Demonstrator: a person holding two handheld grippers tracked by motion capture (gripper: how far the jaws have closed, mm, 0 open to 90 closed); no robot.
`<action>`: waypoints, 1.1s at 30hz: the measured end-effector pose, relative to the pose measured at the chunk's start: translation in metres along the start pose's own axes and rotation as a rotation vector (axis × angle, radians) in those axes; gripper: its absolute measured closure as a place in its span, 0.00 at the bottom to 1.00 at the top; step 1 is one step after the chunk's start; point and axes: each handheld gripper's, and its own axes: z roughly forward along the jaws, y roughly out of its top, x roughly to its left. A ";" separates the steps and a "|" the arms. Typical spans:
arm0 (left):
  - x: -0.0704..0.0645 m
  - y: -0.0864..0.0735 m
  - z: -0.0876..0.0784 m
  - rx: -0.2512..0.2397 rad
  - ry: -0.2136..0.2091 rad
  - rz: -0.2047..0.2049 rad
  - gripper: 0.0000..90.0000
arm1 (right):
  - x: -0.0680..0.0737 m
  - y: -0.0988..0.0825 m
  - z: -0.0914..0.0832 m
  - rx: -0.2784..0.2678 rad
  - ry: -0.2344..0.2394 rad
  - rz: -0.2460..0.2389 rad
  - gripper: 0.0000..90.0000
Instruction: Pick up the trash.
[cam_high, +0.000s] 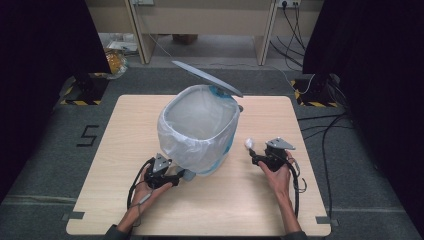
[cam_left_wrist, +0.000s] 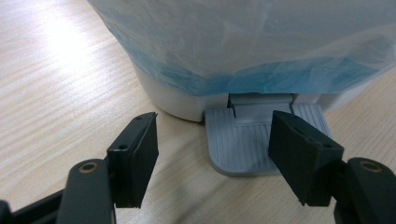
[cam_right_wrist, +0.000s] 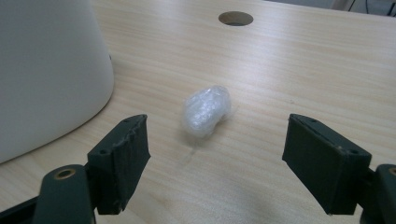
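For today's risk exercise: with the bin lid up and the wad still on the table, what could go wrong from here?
1. The left gripper presses the pedal near its edge; a slip would probably drop the lid.
2. The plastic wad looks light and may squirt away from the open right gripper.
3. The loose bin liner might snag the toss.

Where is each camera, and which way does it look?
High view: sits above the person's side, looks forward and down on the table, the bin with its lid up, both hands and forearms.
Left gripper view: rides on the left gripper, looks low along its jaws at the bin's pedal.
Right gripper view: rides on the right gripper, looks at a small plastic wad lying ahead of its open jaws.
Shared: every view has the bin; the high and right gripper views both have the wad.
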 end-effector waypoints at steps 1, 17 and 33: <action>0.000 0.000 0.000 -0.001 0.002 0.004 0.36 | -0.001 0.005 0.002 0.007 -0.017 -0.043 0.26; 0.000 -0.001 -0.001 0.002 -0.006 0.002 0.36 | 0.005 0.018 0.040 0.029 0.016 -0.016 0.50; 0.001 -0.001 -0.001 0.006 -0.009 0.004 0.36 | 0.009 0.019 0.057 0.119 0.006 -0.064 0.68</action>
